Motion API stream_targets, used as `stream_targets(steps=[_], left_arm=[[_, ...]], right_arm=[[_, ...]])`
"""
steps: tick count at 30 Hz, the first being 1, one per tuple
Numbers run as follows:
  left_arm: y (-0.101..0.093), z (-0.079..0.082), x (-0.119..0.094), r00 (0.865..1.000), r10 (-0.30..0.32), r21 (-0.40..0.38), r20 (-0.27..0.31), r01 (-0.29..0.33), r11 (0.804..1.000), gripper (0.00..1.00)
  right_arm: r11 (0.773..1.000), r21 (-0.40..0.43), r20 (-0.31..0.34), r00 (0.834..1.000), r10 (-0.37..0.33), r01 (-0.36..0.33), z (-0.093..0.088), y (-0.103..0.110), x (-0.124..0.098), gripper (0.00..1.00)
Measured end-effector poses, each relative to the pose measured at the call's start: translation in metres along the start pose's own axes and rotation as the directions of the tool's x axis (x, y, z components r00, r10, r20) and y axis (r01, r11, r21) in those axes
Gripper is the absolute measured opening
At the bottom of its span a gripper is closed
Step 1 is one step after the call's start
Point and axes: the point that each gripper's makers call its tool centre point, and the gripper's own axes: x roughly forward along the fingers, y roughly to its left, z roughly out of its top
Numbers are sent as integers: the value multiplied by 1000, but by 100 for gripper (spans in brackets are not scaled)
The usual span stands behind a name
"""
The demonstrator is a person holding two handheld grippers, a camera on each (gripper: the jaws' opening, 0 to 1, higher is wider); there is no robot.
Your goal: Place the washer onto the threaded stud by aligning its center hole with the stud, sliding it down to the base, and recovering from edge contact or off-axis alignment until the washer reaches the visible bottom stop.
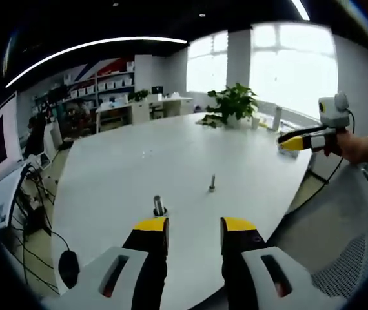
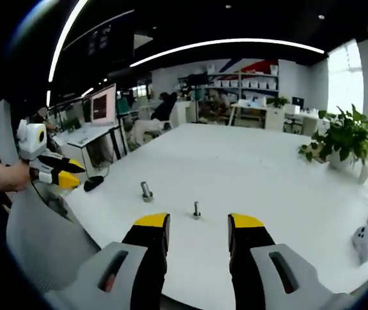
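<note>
In the left gripper view, the left gripper [image 1: 194,232] rises from the bottom edge with its two yellow-tipped jaws parted and nothing between them. Just beyond its left jaw stands one thick stud [image 1: 159,206] on the white table [image 1: 139,161], with a ring at its foot that may be the washer — too small to be sure. Farther out and a little right stands one thinner bolt [image 1: 212,183], well apart from the stud. That makes two upright metal pieces on the table. At the right edge a hand [image 1: 348,145] holds the right gripper [image 1: 287,143] above the table's far side; whether its jaws are parted or closed cannot be told here. One potted plant [image 1: 234,103] sits at the far end.

In the right gripper view, the right gripper [image 2: 197,226] shows its two jaws spread, holding nothing. Between and just past them stands the bolt [image 2: 197,210]; the stud [image 2: 146,191] is left of it and slightly farther. Off the table's left edge a hand [image 2: 10,175] holds the left gripper [image 2: 71,173], near one grey chair back [image 2: 35,239]. One dark mouse [image 2: 93,183] lies at the table's edge beyond. The plant [image 2: 342,139] stands far right.
</note>
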Motion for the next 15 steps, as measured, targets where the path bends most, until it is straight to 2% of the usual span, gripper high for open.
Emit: stream_targets(steps=[3,4,6,7,8,9,10,12,15], left_arm=[[-2,1,-2,1000,-15,-2,8,15,1000,31],[0,-3,-3,1000,-7,62,-14,7,998,30],[0,-6,-3,1000,-8,74,-15,9,997,30],[2,-6,-4,1000,-6,65,-5,6,998,29],[4,-4,-2,999,0,-9,32,0,1000,28],[3,-7,-1,1000,-12,-56,17,13,998,28],[4,-9,0,1000,-19,-54,-2,19,998,28],[5,-7,-1,1000,-5,-5,11,5,1000,29],[3,-11,-1,1000,-15,-19,5,15,1000,29]], right_arm=[[999,14,18,999,-29,29,-2,-6,-5,39],[999,8,6,999,-41,41,-4,-7,-6,39],[999,12,12,999,-36,36,-6,-4,-7,39],[999,7,14,999,-37,37,-7,-4,-7,39],[999,-21,6,999,-39,39,-14,-7,-5,39],[999,-26,-26,999,-39,38,-19,-8,-4,39],[999,-18,-19,999,-33,32,-17,-6,-4,39],[1000,0,16,1000,-18,18,-10,-1,-6,39],[1000,-31,-37,999,-2,0,-23,1,-1,40]])
